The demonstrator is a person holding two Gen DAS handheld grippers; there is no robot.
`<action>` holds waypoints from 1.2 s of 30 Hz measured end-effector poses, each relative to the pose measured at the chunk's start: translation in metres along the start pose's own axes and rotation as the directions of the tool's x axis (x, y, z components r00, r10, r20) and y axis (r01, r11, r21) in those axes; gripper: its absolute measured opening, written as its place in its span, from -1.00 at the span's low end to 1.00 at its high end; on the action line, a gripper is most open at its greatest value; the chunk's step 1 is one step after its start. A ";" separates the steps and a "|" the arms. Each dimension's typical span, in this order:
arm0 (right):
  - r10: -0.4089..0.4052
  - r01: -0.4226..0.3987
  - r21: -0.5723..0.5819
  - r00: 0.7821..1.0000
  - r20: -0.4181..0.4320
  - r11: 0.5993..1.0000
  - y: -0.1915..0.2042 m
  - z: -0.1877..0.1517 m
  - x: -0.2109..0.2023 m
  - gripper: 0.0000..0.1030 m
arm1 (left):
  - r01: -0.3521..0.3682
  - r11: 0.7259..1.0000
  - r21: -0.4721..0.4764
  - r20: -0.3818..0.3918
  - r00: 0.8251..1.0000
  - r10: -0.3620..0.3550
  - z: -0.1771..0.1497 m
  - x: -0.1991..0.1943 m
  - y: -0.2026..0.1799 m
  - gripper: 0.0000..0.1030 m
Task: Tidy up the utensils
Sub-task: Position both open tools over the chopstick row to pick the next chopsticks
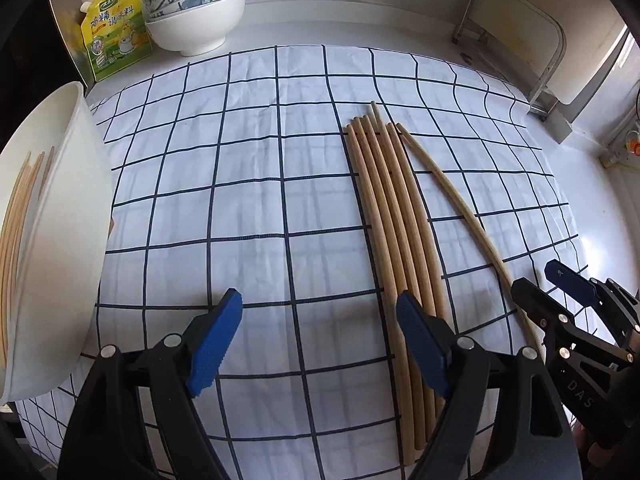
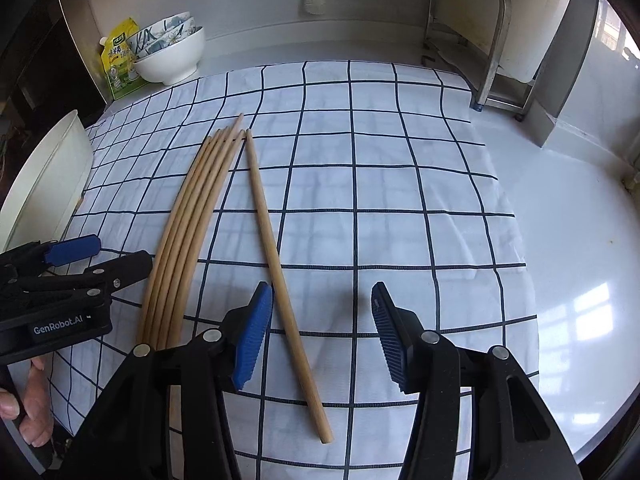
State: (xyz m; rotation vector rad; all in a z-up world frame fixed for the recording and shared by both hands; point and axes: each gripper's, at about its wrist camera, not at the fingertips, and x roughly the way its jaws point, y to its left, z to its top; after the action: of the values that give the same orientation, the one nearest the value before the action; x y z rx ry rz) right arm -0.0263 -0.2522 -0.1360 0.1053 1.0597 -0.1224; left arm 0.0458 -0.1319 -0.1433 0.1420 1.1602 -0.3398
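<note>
Chopsticks on the cloth: a tight bundle lies side by side, with one single chopstick apart on its right, touching the bundle only near the far tips. The left wrist view suggests six in the bundle plus the single one; the exact count is not certain where they overlap. All are plain, pale wood, round, long and slender, tapering toward the far end, and appear unmarked. Further chopsticks, at least three, stand inside a white container at the left edge of the cloth; its tilt cannot be judged through the lens.

The checked cloth, white with dark grid lines, covers a white table.

Left gripper: fingers wide apart, holding nothing, low over the cloth, the right finger over the near ends of the bundle.

Right gripper: fingers wide apart, holding nothing; the single chopstick runs just beside its left finger.

At the rear: three stacked bowls, one yellow seasoning pouch, one metal rack.
</note>
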 end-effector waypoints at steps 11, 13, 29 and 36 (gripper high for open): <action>0.016 -0.016 -0.018 1.000 0.002 1.000 0.002 0.007 0.004 -0.03 | -0.051 0.999 -0.002 0.009 0.999 0.051 -0.004 0.001 0.010 0.63; 0.017 -0.017 -0.020 1.000 0.001 1.000 0.002 0.008 0.005 -0.03 | -0.058 0.998 -0.011 -0.002 0.998 0.058 -0.004 0.003 0.014 0.62; 0.023 -0.022 -0.011 1.000 0.008 1.000 0.000 0.008 0.003 -0.03 | -0.034 0.999 0.004 0.001 0.999 0.034 -0.003 0.003 -0.004 0.62; 0.027 -0.027 -0.010 1.000 0.004 1.000 -0.001 0.008 0.005 -0.03 | -0.042 0.999 0.009 -0.003 0.999 0.042 -0.005 0.004 -0.004 0.69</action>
State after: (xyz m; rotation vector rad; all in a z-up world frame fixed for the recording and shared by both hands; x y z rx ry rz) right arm -0.0167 -0.2542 -0.1368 0.1104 1.0539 -0.0930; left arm 0.0415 -0.1351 -0.1488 0.1746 1.1574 -0.3083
